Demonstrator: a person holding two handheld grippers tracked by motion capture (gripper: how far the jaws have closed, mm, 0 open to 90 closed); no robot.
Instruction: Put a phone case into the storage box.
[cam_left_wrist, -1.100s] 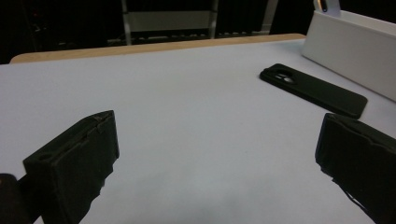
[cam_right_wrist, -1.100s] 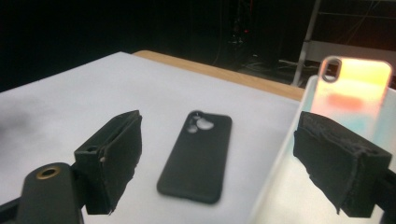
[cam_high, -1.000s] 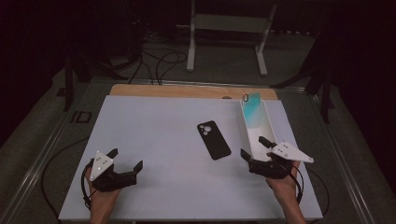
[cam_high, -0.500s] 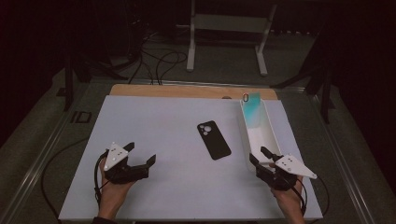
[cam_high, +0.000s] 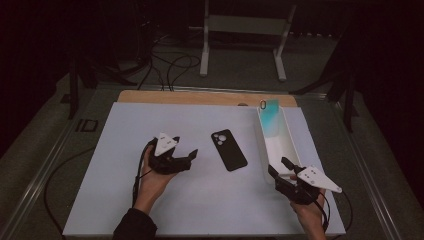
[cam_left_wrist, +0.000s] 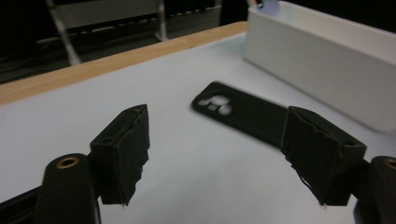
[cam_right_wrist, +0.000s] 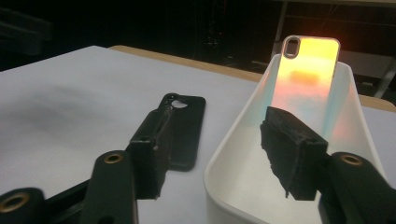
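Case (cam_high: 229, 150) flat on counter (cam_high: 125, 135), just left of tray (cam_high: 289, 145) | long axis toward counter's far edge | left tool (cam_high: 189, 156) nearer, left of case, jaws apart, empty, just been closing | right tool (cam_high: 279, 169) astride tray's near wall, not gripping

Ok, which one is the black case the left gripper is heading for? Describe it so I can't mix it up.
Start from the white mat on the table. Near its middle, between the left gripper and the long white bin, a black case lies flat, its camera cutout at the far end. The other case is shiny teal and leans inside the bin; this one is matte black and alone on the mat.
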